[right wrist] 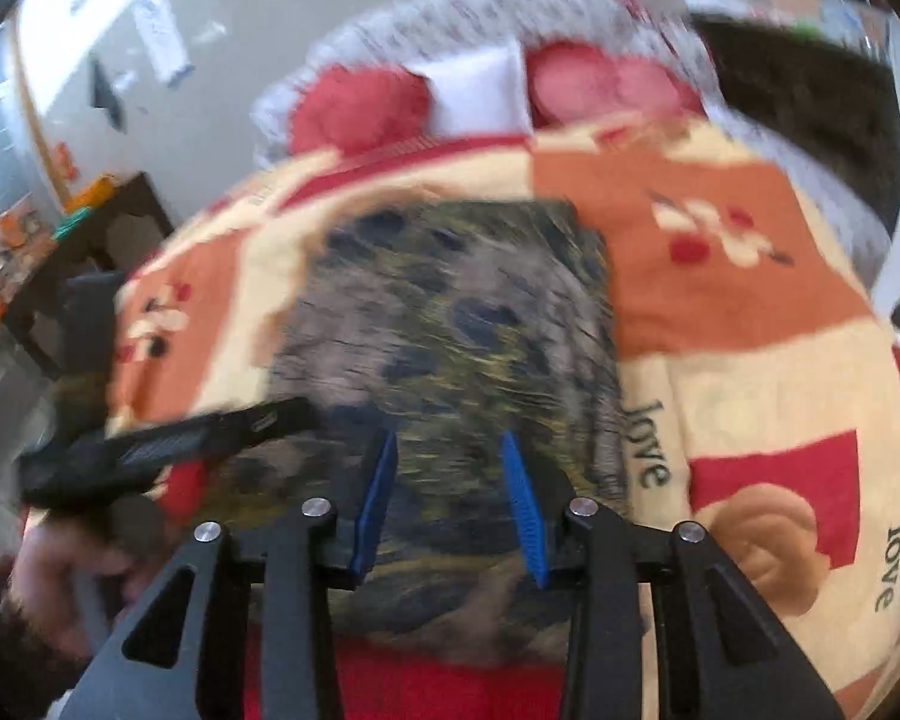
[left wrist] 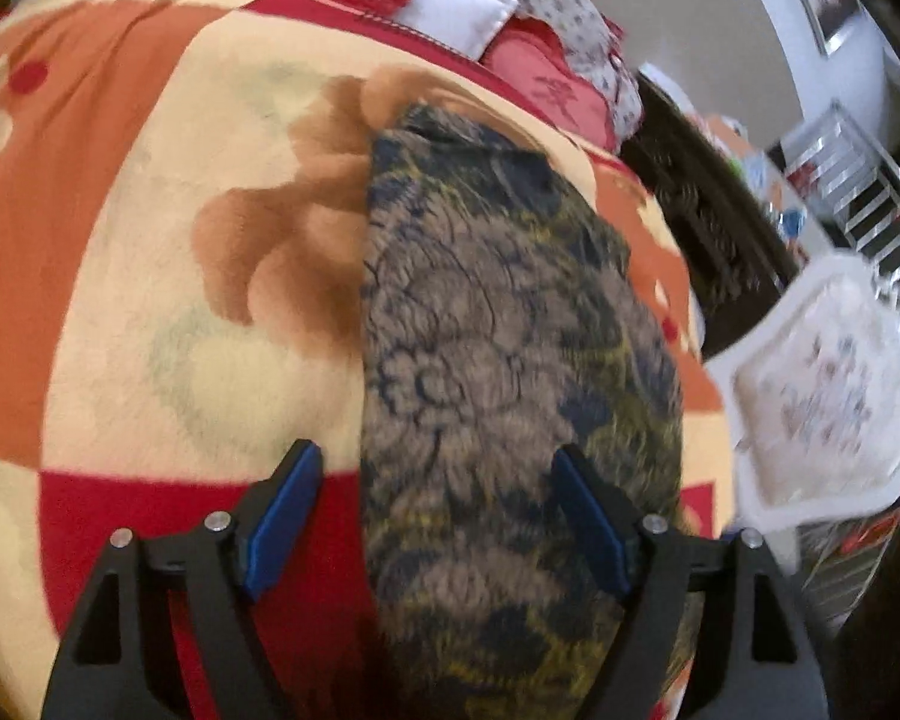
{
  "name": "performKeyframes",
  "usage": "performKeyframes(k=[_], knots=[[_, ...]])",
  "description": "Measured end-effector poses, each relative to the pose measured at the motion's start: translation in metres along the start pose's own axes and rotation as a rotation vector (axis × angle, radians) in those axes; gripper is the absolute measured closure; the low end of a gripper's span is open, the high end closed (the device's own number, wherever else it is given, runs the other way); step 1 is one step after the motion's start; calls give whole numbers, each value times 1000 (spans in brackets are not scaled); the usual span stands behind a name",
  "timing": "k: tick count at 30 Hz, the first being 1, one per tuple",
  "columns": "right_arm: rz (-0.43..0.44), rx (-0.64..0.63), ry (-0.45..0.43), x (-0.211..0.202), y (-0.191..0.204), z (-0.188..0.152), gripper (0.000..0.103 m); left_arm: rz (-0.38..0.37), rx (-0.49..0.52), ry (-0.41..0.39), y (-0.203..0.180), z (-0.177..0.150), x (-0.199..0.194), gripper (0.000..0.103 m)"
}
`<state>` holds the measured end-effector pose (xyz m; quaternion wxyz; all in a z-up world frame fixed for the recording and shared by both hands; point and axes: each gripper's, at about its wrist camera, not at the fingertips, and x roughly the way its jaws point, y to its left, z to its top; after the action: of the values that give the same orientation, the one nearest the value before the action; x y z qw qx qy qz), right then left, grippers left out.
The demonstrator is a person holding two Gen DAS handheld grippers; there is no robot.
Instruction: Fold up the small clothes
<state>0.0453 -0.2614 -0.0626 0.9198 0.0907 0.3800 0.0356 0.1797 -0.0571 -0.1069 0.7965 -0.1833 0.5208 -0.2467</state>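
A small brown, navy and olive patterned garment [left wrist: 498, 372] lies flat on an orange, cream and red blanket [left wrist: 150, 300]. My left gripper [left wrist: 435, 468] is open above its near part, its jaws straddling the garment's left edge, holding nothing. In the right wrist view the same garment [right wrist: 450, 324] lies on the blanket [right wrist: 750, 312]. My right gripper [right wrist: 447, 462] is open just above the garment's near half, empty. The left gripper's black body [right wrist: 162, 450] shows at the garment's left side, with the hand that holds it [right wrist: 60, 564] below.
Red pillows [right wrist: 360, 108] and a white pillow [right wrist: 480, 90] lie at the bed's far end. A dark side table [right wrist: 72, 264] with small items stands left of the bed. A white patterned cushion [left wrist: 822, 396] and a metal rack [left wrist: 864, 180] are to the right.
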Motion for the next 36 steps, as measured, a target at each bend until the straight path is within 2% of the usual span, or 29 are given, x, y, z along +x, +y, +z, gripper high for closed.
performKeyframes(k=[3,5,8,12,16,18,20,22,24,26,30,31,33,35,36], knots=[[-46,-59,68,25,13,-26,64,-14,22,46,-5,11,6,18],[-55,-79,-33,19,11,-42,63,-18,61,83,-11,17,10,17],[-141,-219,-118,20,26,-61,63,-46,82,106,-12,25,16,14],[-140,-212,-144,19,25,-65,62,-146,21,80,-1,31,19,4],[-111,-190,-154,16,20,-65,62,-210,27,109,-3,31,18,5],[-114,-192,-156,16,21,-66,62,-255,52,151,-9,27,16,13],[-115,-192,-159,17,21,-65,62,-219,68,135,-13,27,12,27],[-114,-192,-159,15,22,-66,62,-173,31,123,-7,29,14,43],[-114,-193,-159,14,22,-67,62,-141,-6,118,0,28,15,64],[-114,-192,-159,14,22,-67,62,-120,-10,111,0,25,14,69],[-113,-192,-160,14,22,-67,62,-95,26,103,-2,19,12,67],[-112,-191,-160,14,22,-67,62,-95,25,98,-3,19,13,63],[-112,-191,-160,14,22,-67,61,-118,16,89,-6,18,14,43],[-115,-193,-160,14,22,-67,61,-131,19,82,-10,17,15,36],[-114,-191,-160,14,22,-67,61,-121,26,82,-12,15,14,35]])
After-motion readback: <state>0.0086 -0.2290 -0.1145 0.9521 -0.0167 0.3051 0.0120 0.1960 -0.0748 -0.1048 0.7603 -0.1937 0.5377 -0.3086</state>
